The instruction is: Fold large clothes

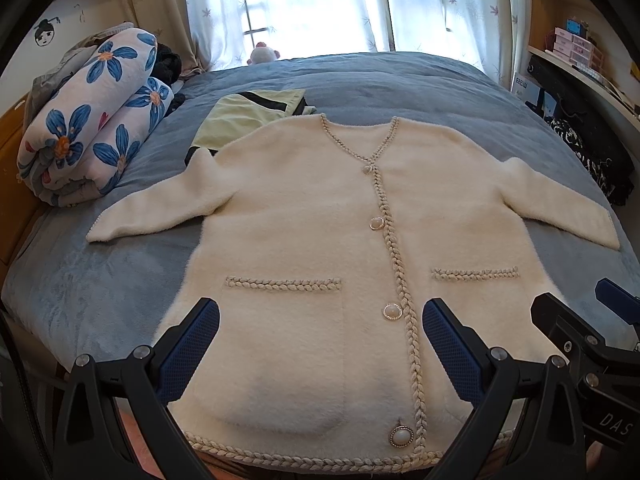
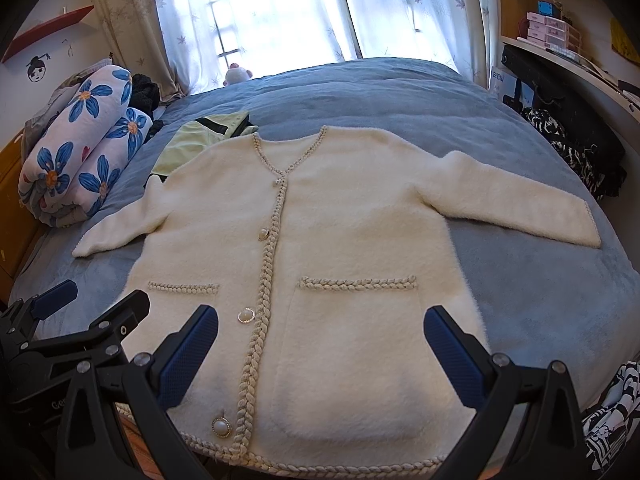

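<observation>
Across the near half of the bed (image 1: 380, 80) lies my cream cardigan (image 1: 320, 220), spread flat and face up on the blue-grey cover, its hem at the near edge and its neckline toward the window. Both sleeves reach outward, one toward the left edge of the bed and one toward the right. A braided trim (image 1: 396, 248) runs down the front, round the neck, along the hem and across the tops of the two patch pockets. Four pearl buttons (image 1: 376, 223) sit beside the front braid, and the front is closed.

My left gripper (image 1: 320, 312) hangs above the hem with its fingers spread wide apart and nothing between them; the blue pads (image 1: 192, 344) frame the left pocket and the lower buttons. My right gripper (image 2: 320, 314) is likewise spread and empty, over the right pocket (image 2: 356, 344). The two tools are just beside each other: the right one shows at the lower right of the left wrist view, and the left gripper (image 2: 92, 308) shows at the lower left of the right wrist view. I cannot tell whether either touches the cloth.

Beyond the cardigan's left shoulder lies a folded pale green garment (image 1: 244, 116) with black trim, partly under the shoulder. At the left edge of the bed sits a rolled blanket (image 1: 96, 120) printed with blue flowers. A small plush toy (image 1: 262, 53) stands at the far edge, before the sheer curtains (image 1: 312, 4). Off the right edge are shelves (image 1: 576, 48) with boxes and some black-and-white cloth (image 1: 592, 160).
</observation>
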The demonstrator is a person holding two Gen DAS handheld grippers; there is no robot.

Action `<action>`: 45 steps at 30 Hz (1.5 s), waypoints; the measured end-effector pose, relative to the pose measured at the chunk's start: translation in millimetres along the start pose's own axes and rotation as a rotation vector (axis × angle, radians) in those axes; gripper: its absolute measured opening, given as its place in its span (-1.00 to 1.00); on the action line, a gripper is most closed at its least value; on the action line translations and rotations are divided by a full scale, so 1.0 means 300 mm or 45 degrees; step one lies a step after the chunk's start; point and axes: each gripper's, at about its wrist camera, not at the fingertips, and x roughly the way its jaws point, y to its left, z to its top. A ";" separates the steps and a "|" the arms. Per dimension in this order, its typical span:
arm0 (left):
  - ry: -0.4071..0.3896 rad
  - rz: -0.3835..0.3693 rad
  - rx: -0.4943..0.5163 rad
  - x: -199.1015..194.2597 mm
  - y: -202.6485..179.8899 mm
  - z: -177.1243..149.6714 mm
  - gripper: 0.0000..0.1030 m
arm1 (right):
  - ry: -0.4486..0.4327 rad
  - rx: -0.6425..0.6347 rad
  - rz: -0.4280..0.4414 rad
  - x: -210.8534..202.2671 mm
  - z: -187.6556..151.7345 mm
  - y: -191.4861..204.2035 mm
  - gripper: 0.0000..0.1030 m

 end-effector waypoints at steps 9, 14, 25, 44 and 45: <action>0.014 -0.002 0.001 0.015 -0.008 -0.004 0.95 | 0.001 0.001 -0.001 0.002 -0.003 0.003 1.00; 0.015 0.000 0.004 0.020 -0.012 -0.002 0.95 | 0.003 0.004 0.002 -0.010 -0.008 -0.001 1.00; 0.025 -0.004 0.014 0.032 -0.027 0.002 0.95 | 0.007 0.009 0.005 -0.010 -0.013 -0.001 1.00; 0.018 -0.034 0.056 0.073 -0.105 0.075 0.95 | -0.009 0.040 -0.028 -0.006 0.050 -0.097 1.00; 0.013 -0.038 0.058 0.074 -0.111 0.084 0.95 | -0.013 0.040 -0.028 -0.006 0.059 -0.104 1.00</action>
